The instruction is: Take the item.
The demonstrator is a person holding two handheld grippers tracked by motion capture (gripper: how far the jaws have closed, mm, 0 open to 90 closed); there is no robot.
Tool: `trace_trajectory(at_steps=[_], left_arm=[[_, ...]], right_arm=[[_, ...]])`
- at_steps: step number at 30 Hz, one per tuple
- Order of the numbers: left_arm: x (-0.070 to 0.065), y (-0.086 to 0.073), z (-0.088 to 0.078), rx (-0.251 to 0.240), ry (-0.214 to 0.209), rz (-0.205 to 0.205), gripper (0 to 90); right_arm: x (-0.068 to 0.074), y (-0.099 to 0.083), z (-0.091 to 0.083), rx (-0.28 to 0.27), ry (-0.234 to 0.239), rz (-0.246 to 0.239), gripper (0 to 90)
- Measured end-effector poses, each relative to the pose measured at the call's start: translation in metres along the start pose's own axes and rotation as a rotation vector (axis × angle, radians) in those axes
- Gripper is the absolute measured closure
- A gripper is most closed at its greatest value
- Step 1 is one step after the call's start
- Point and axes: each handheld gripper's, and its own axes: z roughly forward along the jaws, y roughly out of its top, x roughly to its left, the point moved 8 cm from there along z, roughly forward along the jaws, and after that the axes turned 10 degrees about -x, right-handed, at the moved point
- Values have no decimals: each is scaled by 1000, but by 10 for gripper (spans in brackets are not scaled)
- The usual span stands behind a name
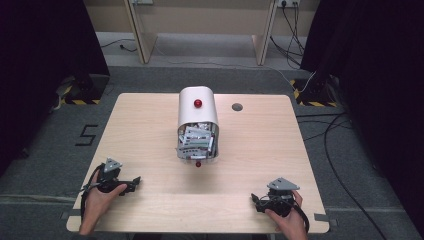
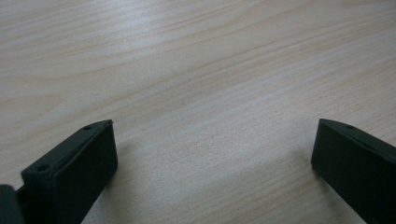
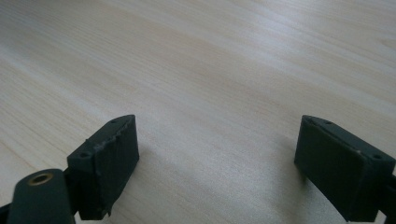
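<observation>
Left gripper (image 2: pixel 212 154) agape on table (image 1: pixel 150 130); right gripper (image 3: pixel 217 154) likewise

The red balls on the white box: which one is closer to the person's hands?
The lower red ball, at the box's open end just below the packets. The other red ball sits on the white box, farther away.

Black gripper (image 1: pixel 131 183) pair, grey plates, black cables

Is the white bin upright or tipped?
Tipped. The bin lies on its side on the table, mouth facing the person, packets showing in the opening.
</observation>
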Motion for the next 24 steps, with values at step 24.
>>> trace_trajectory(at_steps=[24], left_arm=[[0, 0, 0, 0, 0, 0, 0]], right_arm=[[17, 49, -17, -203, 54, -49, 230]])
